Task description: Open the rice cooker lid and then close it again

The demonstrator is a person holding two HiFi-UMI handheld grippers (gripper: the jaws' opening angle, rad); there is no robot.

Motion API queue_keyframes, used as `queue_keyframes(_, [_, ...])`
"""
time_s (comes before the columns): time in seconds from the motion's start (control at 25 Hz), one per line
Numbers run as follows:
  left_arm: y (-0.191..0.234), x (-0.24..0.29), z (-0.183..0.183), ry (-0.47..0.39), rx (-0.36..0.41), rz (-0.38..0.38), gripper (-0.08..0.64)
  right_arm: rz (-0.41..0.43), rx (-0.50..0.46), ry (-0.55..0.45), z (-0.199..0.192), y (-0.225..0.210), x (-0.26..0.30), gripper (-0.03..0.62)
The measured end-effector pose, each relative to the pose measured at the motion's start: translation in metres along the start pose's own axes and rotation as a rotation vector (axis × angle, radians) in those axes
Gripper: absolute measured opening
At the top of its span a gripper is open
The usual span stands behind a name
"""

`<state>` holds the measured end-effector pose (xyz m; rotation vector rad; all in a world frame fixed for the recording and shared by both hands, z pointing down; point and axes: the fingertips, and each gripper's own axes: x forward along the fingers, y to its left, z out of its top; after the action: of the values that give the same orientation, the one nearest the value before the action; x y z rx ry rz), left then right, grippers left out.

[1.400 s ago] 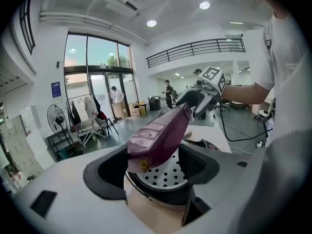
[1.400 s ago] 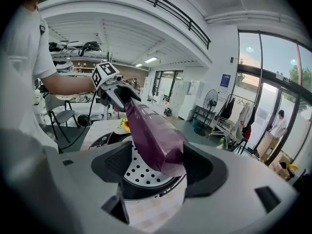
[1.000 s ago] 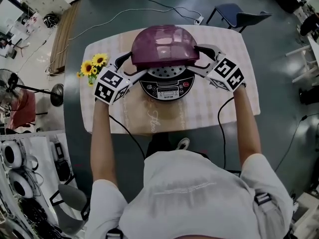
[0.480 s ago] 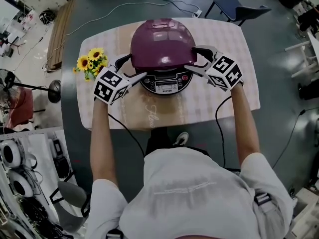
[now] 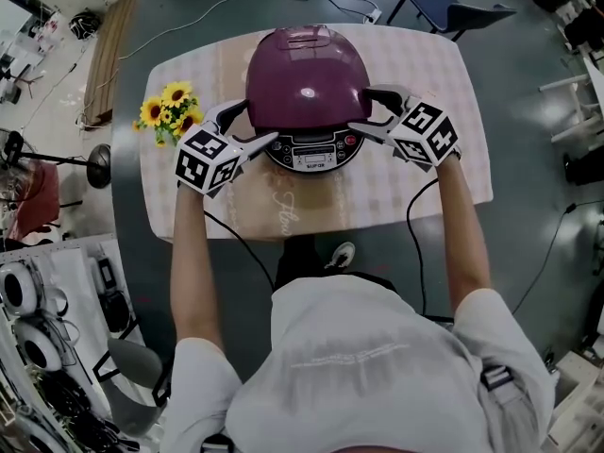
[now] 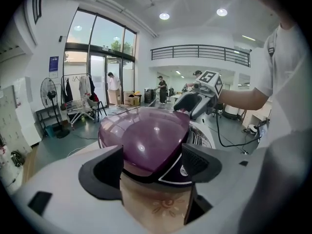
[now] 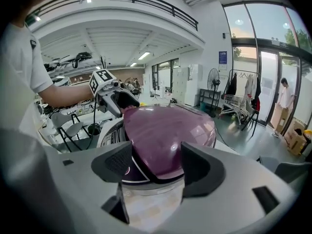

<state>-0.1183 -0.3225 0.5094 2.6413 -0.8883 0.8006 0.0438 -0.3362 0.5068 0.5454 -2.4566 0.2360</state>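
Note:
The rice cooker stands mid-table, its purple lid (image 5: 307,78) low over the body and the control panel (image 5: 314,149) showing in front; I cannot tell whether it is latched. My left gripper (image 5: 255,123) is at the lid's left side. Its jaws have just been opening and stand wide, the lid's edge (image 6: 146,143) between them, pads not pressing. My right gripper (image 5: 361,109) straddles the lid's right edge (image 7: 168,130) the same way, open. Each gripper view shows the other gripper across the lid: right gripper (image 6: 195,101), left gripper (image 7: 119,99).
A bunch of sunflowers (image 5: 168,111) stands on the table (image 5: 415,187) just left of my left gripper. A blue chair (image 5: 453,17) is behind the table's far right corner. A fan base (image 5: 99,168) stands on the floor at the left.
The lid has come down from half raised to low over the body, hiding the steel inner plate. Both grippers sank with it, staying at its sides.

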Motion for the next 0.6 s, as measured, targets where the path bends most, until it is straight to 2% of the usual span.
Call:
queue_keyframes(0.4, [0.0028,0.0035,-0.0073,-0.026,-0.101,-0.013,0.374,-0.008,0.066,-0.001,-0.0098,-0.0019,0.0061,0.298])
queue_keyframes(0.6, [0.0088,0.0029,-0.0074,-0.036,-0.132,0.013,0.336,-0.024,0.07,0.002,-0.0098,-0.003,0.007,0.287])
